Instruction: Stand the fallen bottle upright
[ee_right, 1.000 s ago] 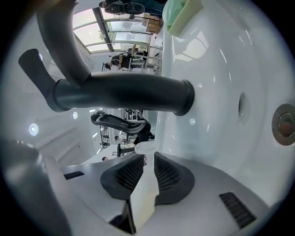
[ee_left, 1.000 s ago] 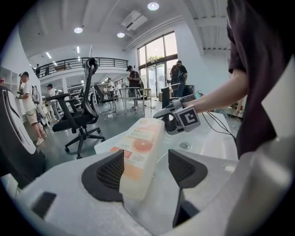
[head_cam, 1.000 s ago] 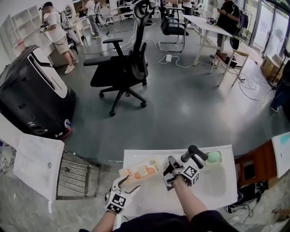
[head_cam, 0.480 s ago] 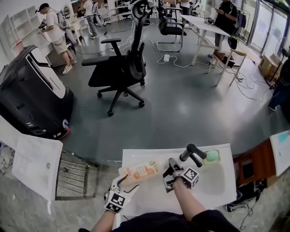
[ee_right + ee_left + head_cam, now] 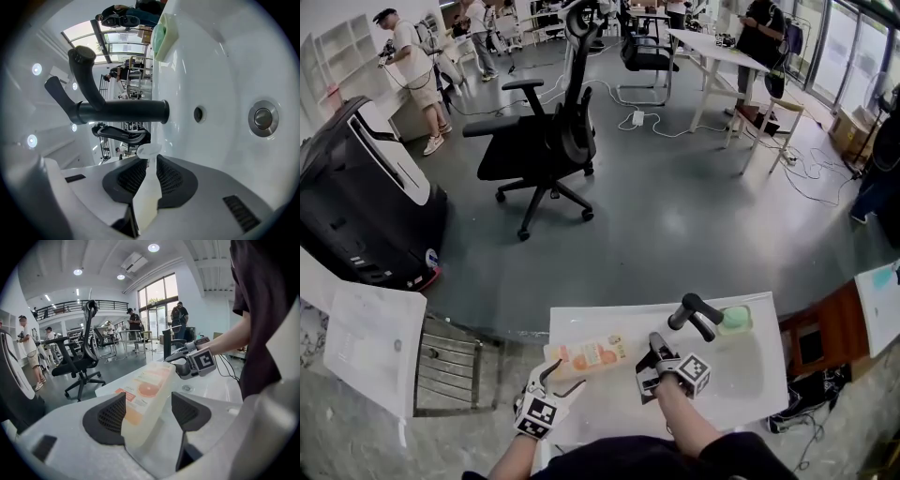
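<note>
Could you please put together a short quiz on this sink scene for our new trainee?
1. True or false: the bottle stands upright on the sink top.
2. Which gripper is shut on the bottle's cap end? A) left gripper B) right gripper C) both
3. Fill in: the green sponge lies beside the black ____.
Key: 1 false, it lies on its side. 2 B; the left gripper's jaws stand open around the bottle's base. 3 faucet.
</note>
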A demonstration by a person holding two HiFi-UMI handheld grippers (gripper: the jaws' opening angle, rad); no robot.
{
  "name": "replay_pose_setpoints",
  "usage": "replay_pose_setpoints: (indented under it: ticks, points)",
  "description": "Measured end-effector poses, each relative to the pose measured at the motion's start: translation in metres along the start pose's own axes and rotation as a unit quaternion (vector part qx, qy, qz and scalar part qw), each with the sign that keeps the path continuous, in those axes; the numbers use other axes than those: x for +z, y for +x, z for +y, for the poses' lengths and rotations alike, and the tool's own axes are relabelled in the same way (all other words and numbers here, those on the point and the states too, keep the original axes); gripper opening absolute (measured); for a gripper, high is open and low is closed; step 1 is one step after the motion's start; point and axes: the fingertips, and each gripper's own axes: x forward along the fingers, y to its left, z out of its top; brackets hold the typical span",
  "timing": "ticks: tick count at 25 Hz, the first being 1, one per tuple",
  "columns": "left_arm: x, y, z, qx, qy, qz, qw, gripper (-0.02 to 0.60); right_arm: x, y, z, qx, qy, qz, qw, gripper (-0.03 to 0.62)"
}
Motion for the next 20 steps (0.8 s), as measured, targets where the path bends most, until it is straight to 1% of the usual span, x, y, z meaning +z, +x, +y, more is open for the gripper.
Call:
replay_pose_setpoints:
  ticks: [7,10,12,14,16,20]
  points:
    - [-0.002,0.001,-0.005,-0.008,0.012,0.003,0.9999,0.302,0.002,-0.007,-0.007,0.001,0.019,-0.011,1.000,0.083]
    - [-0.003,0.002,-0.006,-0.008,0.013,0.004,0.9999,0.301,0.004,-0.005,-0.008,0.006,0.013,-0.010,1.000,0.086]
    - [-0.003,0.002,-0.007,-0.008,0.013,0.003,0.9999,0.301,0.004,-0.004,-0.009,-0.002,0.004,-0.007,1.000,0.089]
    - [-0.002,0.001,-0.006,-0.008,0.014,0.003,0.9999,0.301,0.004,-0.002,-0.011,-0.011,-0.004,-0.003,1.000,0.109]
    - [-0.002,0.000,-0.005,-0.007,0.015,0.003,0.9999,0.301,0.004,0.002,-0.011,-0.008,-0.008,0.002,1.000,0.136]
    - [-0.003,-0.001,-0.004,-0.006,0.014,0.002,0.9999,0.301,0.002,0.009,-0.007,-0.007,-0.005,0.006,1.000,0.117]
